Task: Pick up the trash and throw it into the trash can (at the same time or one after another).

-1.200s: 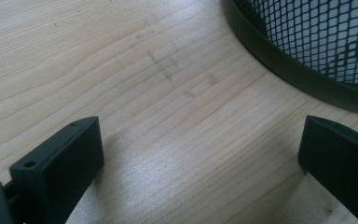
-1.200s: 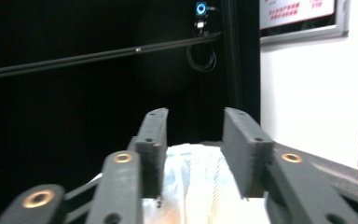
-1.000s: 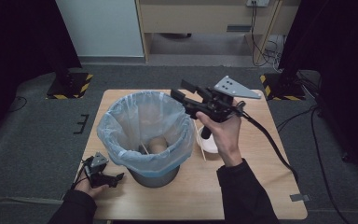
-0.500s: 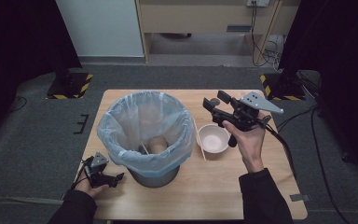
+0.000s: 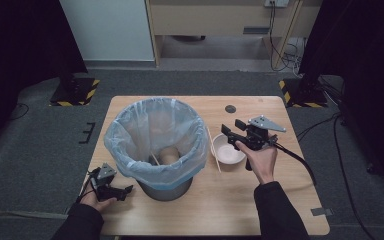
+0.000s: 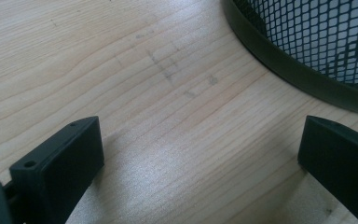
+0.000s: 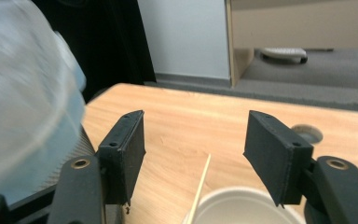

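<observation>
The right tool (image 5: pixel 236 131) hangs just above the white paper bowl (image 5: pixel 228 149), its jaws spread wide with nothing between them; they have just been opening and then easing in a little. In the right gripper view the bowl's rim (image 7: pixel 235 205) sits low between the two black jaws, so the tool looks lined up to take the bowl by its edge. A thin wooden stick (image 5: pixel 213 150) lies on the desk (image 5: pixel 260 210), touching or just beside the bowl's left side, between the bowl and the bin (image 5: pixel 156 145). Judging by the layout, the bowl is meant for the bin, which stands close by and is lined with a pale blue bag (image 5: pixel 125 150) folded over its rim, with something brownish already at the bottom.

The left tool (image 5: pixel 111 187) rests low on the desk just beside the bin's base, jaws spread and holding nothing; the left gripper view shows bare wood between them and the mesh wall of the bin (image 6: pixel 317 42) to one side. It seems parked there, out of the way yet near enough to steady the bin.
</observation>
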The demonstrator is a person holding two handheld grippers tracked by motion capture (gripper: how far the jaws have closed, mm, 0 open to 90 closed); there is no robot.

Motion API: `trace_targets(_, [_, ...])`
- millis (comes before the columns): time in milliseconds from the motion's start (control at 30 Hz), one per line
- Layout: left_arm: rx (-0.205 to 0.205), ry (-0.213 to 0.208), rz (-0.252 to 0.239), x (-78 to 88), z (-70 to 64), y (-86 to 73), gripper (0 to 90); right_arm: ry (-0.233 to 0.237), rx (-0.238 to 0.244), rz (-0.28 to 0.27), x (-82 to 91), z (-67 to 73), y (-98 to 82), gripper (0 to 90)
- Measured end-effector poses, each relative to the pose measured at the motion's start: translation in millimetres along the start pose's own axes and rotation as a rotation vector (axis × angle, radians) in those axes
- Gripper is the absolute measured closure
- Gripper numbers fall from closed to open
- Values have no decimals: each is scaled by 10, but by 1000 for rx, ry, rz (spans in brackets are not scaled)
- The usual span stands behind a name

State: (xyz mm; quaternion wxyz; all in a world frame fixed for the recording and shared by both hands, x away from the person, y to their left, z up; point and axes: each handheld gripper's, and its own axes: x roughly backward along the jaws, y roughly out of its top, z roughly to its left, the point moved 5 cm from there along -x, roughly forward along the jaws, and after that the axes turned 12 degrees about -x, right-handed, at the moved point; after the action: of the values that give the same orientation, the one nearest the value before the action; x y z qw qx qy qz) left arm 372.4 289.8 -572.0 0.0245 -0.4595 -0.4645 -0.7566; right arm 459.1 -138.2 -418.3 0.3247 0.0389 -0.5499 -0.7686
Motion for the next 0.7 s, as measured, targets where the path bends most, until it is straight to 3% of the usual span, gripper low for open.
trace_targets(133, [0, 0, 0, 0, 0, 0, 0, -24, 2, 40, -104, -71, -158, 385])
trace_targets(333, [-1, -1, 0, 0, -1, 1, 0, -22, 22, 106, -224, -149, -372, 454])
trace_targets(400, [-2, -1, 0, 0, -1, 1, 0, -37, 42, 138, -266, -155, -444, 457])
trace_targets(700, [-3, -3, 0, -1, -4, 3, 0, -50, 39, 248, -436, -128, -723, 554])
